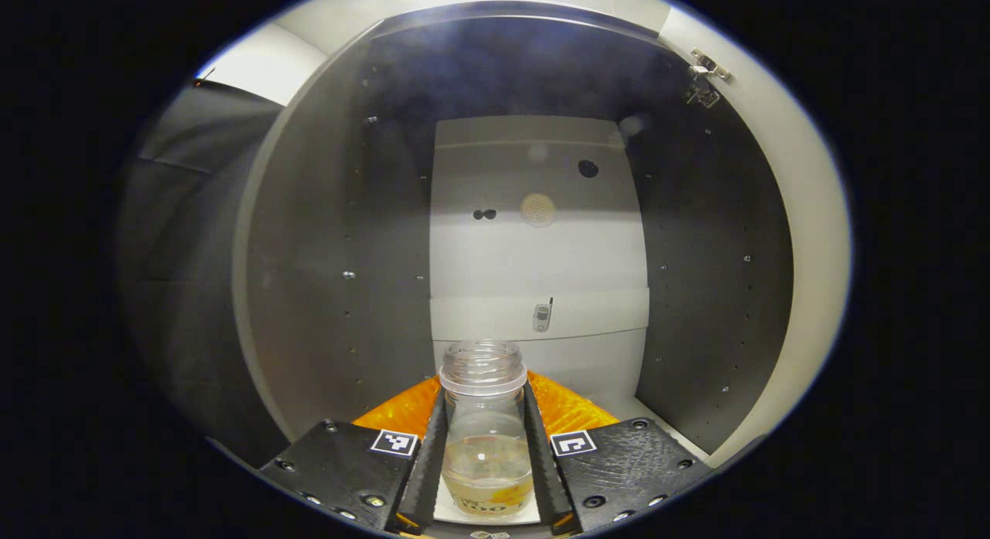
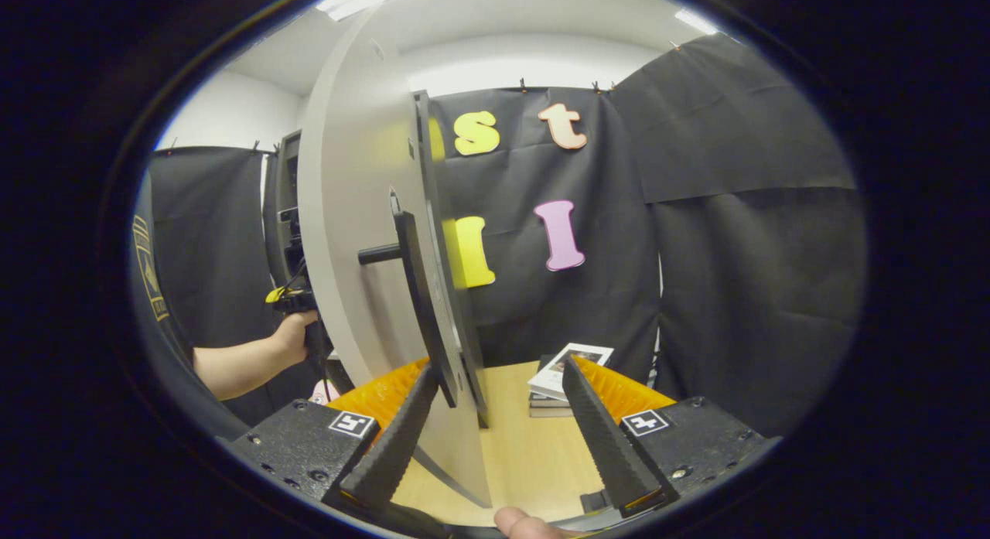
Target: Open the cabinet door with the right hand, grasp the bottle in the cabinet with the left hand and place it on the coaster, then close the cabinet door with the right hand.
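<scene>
While right gripper [image 2: 495,438] gapes, one bottle [image 1: 486,431] pinched in left gripper [image 1: 486,462].

bottle [image 1: 486,431] inside cabinet [image 1: 309,291]

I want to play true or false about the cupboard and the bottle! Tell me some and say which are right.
1. The bottle has a lid on. False: its mouth is open.
2. The left hand-held gripper has the bottle between its fingers. True.
3. The cabinet door is shut. False: it stands open.
4. The right hand-held gripper is open. True.
5. Books lie on the table. True.
</scene>
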The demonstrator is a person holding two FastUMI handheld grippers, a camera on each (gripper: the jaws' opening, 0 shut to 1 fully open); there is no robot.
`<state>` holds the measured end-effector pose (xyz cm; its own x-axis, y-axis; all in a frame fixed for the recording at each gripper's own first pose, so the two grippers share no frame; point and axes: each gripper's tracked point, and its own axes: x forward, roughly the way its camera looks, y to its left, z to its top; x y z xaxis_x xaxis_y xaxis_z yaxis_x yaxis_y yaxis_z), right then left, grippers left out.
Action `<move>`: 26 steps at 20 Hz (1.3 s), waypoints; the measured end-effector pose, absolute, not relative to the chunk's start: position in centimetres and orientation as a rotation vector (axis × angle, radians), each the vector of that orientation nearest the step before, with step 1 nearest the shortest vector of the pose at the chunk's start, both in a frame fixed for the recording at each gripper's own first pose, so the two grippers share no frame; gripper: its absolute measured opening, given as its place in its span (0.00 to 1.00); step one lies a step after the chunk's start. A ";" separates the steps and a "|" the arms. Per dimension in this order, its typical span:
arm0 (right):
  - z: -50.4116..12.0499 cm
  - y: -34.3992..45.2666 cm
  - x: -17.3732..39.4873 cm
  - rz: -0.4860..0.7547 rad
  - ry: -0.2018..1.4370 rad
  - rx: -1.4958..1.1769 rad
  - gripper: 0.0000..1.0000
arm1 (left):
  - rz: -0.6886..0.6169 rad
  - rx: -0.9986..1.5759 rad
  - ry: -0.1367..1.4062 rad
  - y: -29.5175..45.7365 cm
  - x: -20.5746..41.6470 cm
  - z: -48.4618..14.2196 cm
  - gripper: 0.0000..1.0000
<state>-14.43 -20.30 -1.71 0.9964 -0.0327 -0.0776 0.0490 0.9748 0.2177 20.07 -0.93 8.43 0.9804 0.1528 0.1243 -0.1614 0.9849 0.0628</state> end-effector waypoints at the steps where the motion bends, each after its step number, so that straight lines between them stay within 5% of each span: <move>1: -1.9 -20.5 -14.4 -0.026 0.074 0.217 1.00 | 0.168 0.077 -0.119 -0.8 19.5 8.5 0.48; 11: -1.7 -22.6 -15.6 -0.002 0.009 0.107 1.00 | 0.256 0.170 -0.162 0.5 12.6 9.4 0.48; 18: -2.6 -33.3 -19.2 -0.501 -0.066 0.292 0.96 | 0.242 0.155 -0.169 3.1 8.6 8.1 0.48; 26: -8.3 -31.8 -17.5 -0.710 0.073 0.346 1.00 | 0.319 0.144 -0.193 10.8 2.7 3.2 0.48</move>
